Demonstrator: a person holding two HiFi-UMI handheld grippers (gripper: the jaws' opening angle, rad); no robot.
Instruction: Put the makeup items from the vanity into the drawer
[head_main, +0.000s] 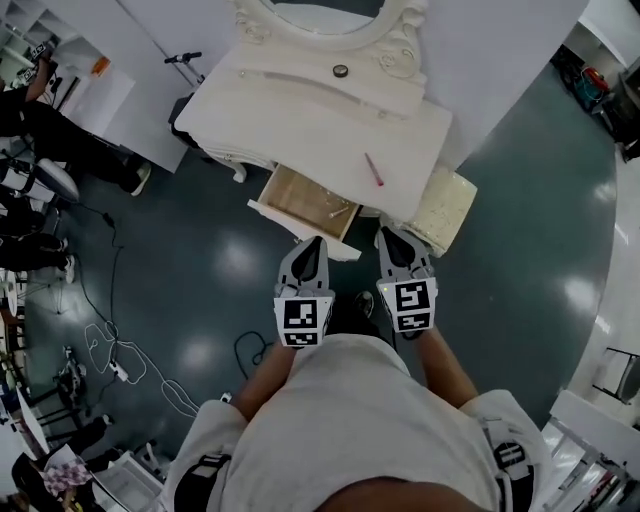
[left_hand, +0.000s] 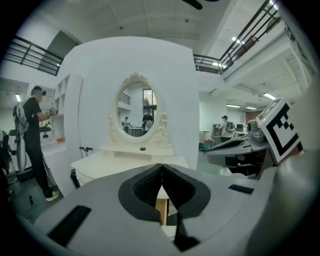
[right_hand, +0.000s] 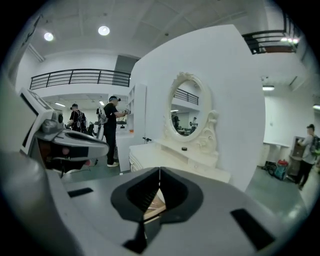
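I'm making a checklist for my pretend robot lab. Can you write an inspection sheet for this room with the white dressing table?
Surface: white vanity top, mostly bare.
Job's things: pink stick lying on the top; small dark round item on the raised shelf under the mirror; drawer pulled open, wooden inside.
Clutter: nothing seen.
Grippers: left gripper and right gripper side by side just in front of the drawer, jaws together, nothing held.
Cables: loose cables on the floor at the picture's left.
Surroundings: cream stool beside the drawer; shiny dark floor; a person stands far left.
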